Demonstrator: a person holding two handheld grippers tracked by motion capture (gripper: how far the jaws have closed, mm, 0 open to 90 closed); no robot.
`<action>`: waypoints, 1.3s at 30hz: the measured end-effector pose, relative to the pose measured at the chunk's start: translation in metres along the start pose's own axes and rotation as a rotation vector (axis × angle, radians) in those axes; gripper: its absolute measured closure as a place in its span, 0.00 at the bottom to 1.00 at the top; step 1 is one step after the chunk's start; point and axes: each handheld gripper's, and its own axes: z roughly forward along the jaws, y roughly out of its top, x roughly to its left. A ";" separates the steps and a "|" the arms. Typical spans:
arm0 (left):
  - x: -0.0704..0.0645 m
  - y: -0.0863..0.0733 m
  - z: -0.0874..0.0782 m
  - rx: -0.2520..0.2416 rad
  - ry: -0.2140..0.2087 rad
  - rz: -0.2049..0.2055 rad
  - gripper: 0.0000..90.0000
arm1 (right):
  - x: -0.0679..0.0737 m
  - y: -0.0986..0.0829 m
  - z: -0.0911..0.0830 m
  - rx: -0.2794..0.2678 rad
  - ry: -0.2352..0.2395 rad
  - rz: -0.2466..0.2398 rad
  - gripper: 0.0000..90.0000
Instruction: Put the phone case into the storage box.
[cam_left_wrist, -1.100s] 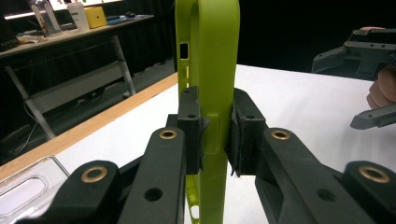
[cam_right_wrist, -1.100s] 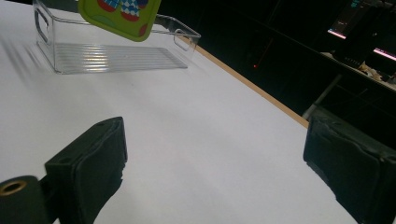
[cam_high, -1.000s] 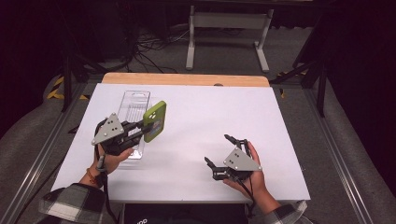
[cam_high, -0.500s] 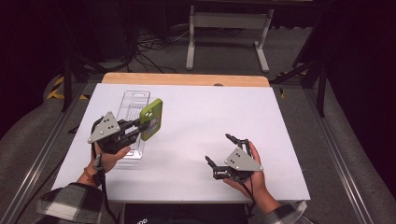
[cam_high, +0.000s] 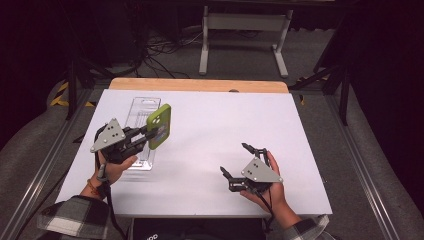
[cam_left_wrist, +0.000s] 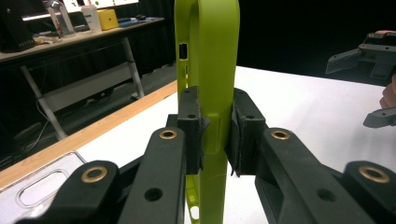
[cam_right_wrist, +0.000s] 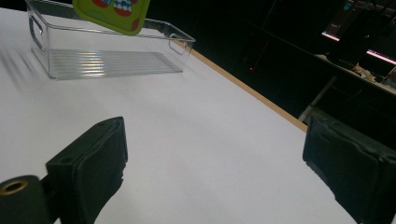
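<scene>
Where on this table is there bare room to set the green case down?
Bare white table between the clear bin and the right gripper, plus the far right part up to the wooden edge. Crowded at the left, where the left gripper holds the green case beside the bin.

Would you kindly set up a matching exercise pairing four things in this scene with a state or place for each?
Things:
1. phone case
2. clear bin
3. left gripper
4. right gripper

States or places:
A. open, holding nothing, near the table's front right
B. lying on the table at the left, nothing inside
C. lime green, held off the table on edge
D. shut on a thin green thing

Pairs: 1-C, 2-B, 3-D, 4-A
</scene>
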 end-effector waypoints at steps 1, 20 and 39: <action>0.001 0.000 -0.001 -0.001 0.001 0.000 0.86 | 0.000 0.000 0.000 0.003 0.001 -0.004 0.08; 0.012 0.000 -0.010 -0.012 0.034 -0.009 0.86 | 0.001 -0.002 0.003 0.015 0.016 -0.007 0.08; 0.029 -0.007 -0.018 -0.013 0.059 -0.037 0.87 | 0.002 -0.002 0.004 0.019 0.023 -0.008 0.08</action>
